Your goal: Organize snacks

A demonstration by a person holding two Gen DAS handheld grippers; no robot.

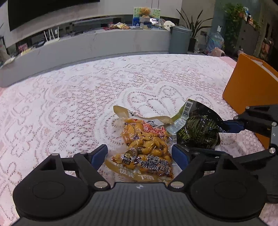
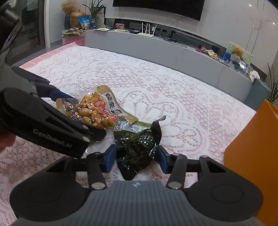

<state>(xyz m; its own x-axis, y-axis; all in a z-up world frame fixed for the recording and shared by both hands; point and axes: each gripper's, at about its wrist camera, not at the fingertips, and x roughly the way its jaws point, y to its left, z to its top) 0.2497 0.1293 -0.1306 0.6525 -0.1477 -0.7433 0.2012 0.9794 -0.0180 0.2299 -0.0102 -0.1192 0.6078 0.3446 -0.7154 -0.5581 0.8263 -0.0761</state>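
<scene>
Straddling the yellow pack: the left gripper (image 1: 139, 157) stands with its jaws spread wide, one blue pad on either side of the pack's near end, neither pad pressing on it.
Yellow snack pack (image 1: 146, 147): a clear pouch of yellow-orange pieces with red and black print, lying flat on the lace tablecloth (image 1: 69, 104), its tan sealed flap pointing away from the camera.
Right gripper (image 2: 137, 159): jaws about half open around the dark pack, the blue fingertips (image 2: 109, 160) right at its crinkled sides; whether they actually pinch it I cannot tell.
Dark snack pack (image 2: 137, 149): a glossy black wrapper with green print, bulging and rumpled, lying just right of the yellow pack and touching its clear edge; in the left wrist view its barcode corner sticks up.
Tablecloth: white lace over pink, covering the whole table.
Orange box (image 1: 246, 90): stands upright at the right side of the table, well apart from the yellow pack, nearer the dark one.
Background: a long grey ledge (image 1: 104, 43) holding more snack bags, a teddy bear (image 1: 145, 12) and a white router, with a grey bin (image 1: 179, 40) and potted plants beyond.
</scene>
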